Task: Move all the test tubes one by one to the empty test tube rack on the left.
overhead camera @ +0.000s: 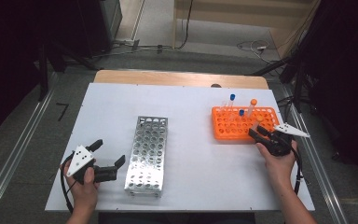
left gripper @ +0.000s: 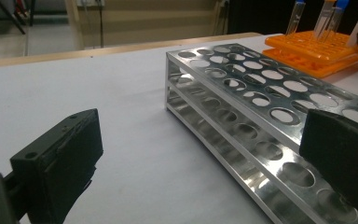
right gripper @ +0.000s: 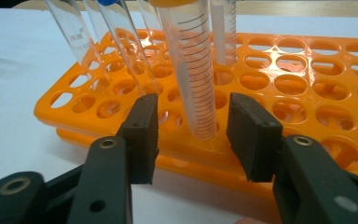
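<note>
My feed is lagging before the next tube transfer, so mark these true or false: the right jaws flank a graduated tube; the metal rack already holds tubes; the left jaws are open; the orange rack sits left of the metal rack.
1. The right gripper has a graduated tube between its jaws: true, though gaps show on both sides.
2. The metal rack holds tubes: false, its holes are empty.
3. The left gripper is open: true.
4. The orange rack sits left of the metal rack: false, it sits to its right.

Both black tongs (overhead camera: 108,156) (overhead camera: 257,132) carry brass-ringed screws, grey three-cornered plates and trailing black cables.
</note>
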`<action>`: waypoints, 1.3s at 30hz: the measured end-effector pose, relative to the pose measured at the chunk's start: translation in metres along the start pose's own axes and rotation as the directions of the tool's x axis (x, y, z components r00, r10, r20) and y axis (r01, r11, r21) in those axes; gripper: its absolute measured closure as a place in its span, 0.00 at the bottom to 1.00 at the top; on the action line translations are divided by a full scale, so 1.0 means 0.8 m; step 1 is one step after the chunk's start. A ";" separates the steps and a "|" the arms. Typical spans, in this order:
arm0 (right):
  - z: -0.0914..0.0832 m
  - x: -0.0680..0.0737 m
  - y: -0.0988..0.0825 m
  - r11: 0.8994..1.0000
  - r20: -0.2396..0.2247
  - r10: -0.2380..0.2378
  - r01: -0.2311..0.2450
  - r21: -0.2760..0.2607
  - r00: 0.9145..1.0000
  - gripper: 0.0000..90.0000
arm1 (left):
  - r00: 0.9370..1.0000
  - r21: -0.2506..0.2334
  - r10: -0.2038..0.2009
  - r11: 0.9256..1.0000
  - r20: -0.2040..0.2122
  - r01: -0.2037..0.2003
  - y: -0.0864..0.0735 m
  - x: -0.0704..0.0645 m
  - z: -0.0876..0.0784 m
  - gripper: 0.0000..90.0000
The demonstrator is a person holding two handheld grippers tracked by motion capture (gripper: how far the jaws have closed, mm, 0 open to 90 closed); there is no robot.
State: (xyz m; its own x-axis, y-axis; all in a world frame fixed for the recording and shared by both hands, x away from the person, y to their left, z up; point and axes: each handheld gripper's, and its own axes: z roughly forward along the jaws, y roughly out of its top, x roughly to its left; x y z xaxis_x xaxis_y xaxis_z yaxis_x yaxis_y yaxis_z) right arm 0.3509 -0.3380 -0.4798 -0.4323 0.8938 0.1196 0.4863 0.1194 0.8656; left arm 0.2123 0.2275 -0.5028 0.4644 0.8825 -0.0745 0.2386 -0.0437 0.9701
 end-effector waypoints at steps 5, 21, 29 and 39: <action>0.007 0.001 0.000 1.000 0.008 -0.003 0.003 -0.009 1.000 0.68 | 1.000 -0.011 -0.005 1.000 0.001 0.005 0.005 0.000 -0.003 0.00; -0.012 0.002 0.011 0.997 0.045 -0.023 0.026 -0.071 0.999 0.81 | 0.994 0.004 0.034 0.999 0.103 -0.034 0.044 -0.019 -0.009 0.00; -0.033 0.023 0.024 0.996 -0.048 -0.062 0.058 -0.070 0.997 0.81 | 0.978 0.005 0.061 0.998 0.199 -0.063 0.072 -0.040 -0.003 0.00; -0.045 0.079 0.028 0.988 -0.165 -0.157 0.154 -0.032 0.974 0.81 | 0.951 0.022 0.059 0.997 0.305 -0.069 0.105 -0.078 0.026 0.00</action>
State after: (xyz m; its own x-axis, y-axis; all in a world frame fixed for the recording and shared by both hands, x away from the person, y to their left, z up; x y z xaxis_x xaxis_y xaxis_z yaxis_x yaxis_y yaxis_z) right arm 0.3071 -0.2941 -0.4351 -0.6225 0.7802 0.0606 0.3890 0.2414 0.8890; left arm 0.2208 0.1587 -0.4215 0.7157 0.6934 -0.0835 0.2246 -0.1152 0.9676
